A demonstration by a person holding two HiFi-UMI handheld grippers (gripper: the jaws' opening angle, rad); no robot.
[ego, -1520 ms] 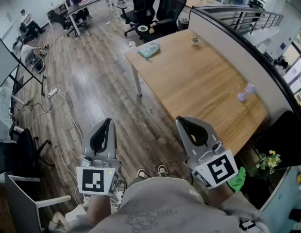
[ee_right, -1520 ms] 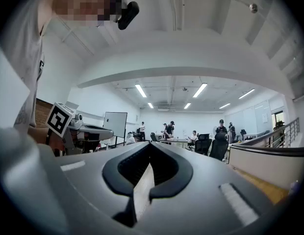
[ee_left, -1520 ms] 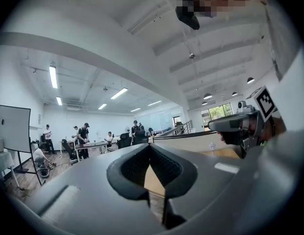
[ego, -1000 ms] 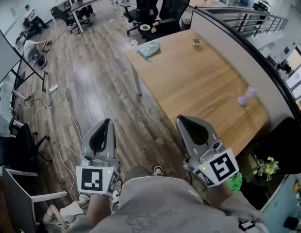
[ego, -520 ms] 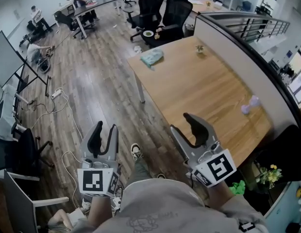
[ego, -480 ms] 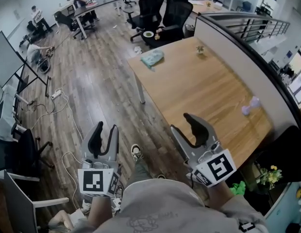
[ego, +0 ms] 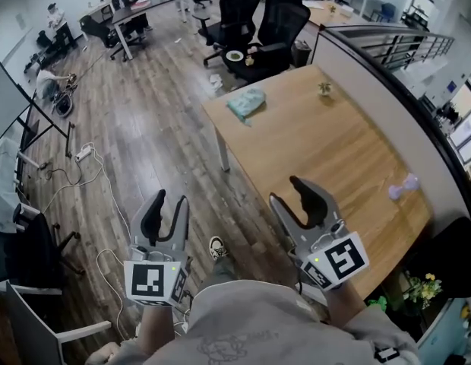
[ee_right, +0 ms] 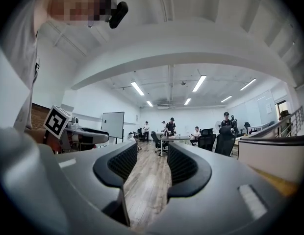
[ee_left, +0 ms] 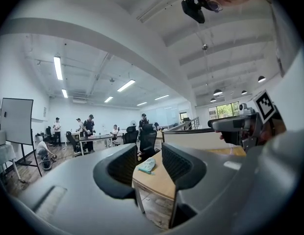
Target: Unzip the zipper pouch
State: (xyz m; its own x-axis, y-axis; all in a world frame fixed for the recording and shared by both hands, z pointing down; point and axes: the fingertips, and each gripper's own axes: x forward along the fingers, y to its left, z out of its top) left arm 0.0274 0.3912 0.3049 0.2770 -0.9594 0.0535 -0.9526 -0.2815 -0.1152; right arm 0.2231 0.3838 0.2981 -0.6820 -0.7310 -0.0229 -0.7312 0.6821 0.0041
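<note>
Here, left gripper (ego: 169, 202), right gripper (ego: 286, 191), both just opened, empty, above floor (ego: 159, 135), zipper pouch (ego: 246, 103) at far table (ego: 327, 150) edge

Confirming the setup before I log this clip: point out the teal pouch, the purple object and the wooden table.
teal pouch (ego: 246, 103): head view, middle of its fabric.
purple object (ego: 403, 186): head view, its middle.
wooden table (ego: 319, 143): head view, bare stretch of the top.
</note>
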